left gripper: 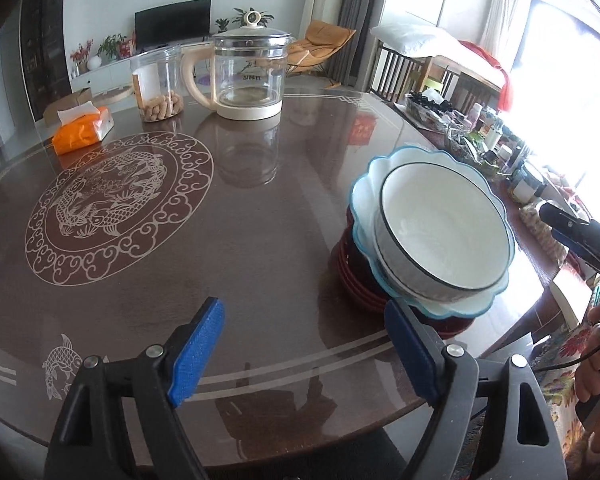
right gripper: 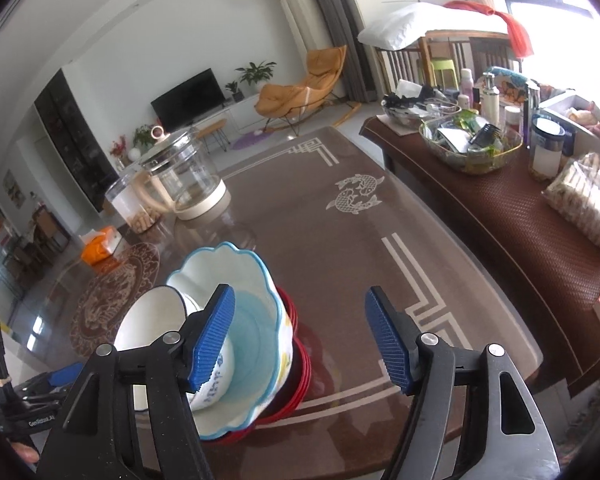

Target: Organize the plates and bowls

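A stack stands near the table's front right edge: red plates (left gripper: 356, 280) at the bottom, a blue-rimmed scalloped bowl (left gripper: 364, 200) on them, and a white bowl with a dark rim (left gripper: 444, 228) inside it. My left gripper (left gripper: 304, 352) is open and empty, just in front and left of the stack. In the right wrist view the same stack shows: red plates (right gripper: 300, 364), scalloped bowl (right gripper: 260, 344), white bowl (right gripper: 152, 320). My right gripper (right gripper: 300, 340) is open and empty, close to the stack's right side.
A glass kettle (left gripper: 248, 76), a clear jar of peanuts (left gripper: 158, 84) and an orange tissue pack (left gripper: 82, 130) stand at the far side of the brown glass-topped table (left gripper: 220, 260). A cluttered sideboard (right gripper: 500, 208) with bottles and a glass bowl runs along the right.
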A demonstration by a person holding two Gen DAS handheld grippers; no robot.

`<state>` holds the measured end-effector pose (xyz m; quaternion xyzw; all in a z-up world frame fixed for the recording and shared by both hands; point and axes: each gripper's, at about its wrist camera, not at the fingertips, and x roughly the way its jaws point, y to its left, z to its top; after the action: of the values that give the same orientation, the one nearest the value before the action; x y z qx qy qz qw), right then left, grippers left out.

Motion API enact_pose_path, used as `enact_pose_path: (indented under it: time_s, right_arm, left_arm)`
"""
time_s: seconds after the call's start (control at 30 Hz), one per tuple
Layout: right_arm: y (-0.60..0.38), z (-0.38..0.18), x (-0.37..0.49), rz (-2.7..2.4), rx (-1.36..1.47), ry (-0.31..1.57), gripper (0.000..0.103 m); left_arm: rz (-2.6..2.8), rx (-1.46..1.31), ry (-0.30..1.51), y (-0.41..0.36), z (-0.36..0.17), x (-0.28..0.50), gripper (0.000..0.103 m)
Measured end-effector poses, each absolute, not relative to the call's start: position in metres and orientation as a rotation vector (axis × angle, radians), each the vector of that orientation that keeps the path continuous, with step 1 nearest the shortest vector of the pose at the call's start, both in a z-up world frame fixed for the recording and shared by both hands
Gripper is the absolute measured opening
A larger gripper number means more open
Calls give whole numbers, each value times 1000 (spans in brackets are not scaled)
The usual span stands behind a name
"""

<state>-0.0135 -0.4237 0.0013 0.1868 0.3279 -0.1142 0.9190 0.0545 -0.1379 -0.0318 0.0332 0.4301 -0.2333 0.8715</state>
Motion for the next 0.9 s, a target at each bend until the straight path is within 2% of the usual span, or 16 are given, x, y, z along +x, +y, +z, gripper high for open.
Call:
enact_pose_path:
  time_s: [0.13,0.33,0.6,0.9]
  right_arm:
    - [-394,-4,-49,-294,349,758,72]
    - [-350,-7,-105,-385,286,719,72]
    - [-326,1,-118,-402,224,683,73]
    - [-306,3,-118,-384,180,684,73]
  left_arm:
    - [-522,35,875,-139,-27,29,89]
    - [-503,77,837,-141,-17,10,99]
    - [-406,250,718,-144,-1,-15,99]
    - [-381,245,747,-142,3,-21,99]
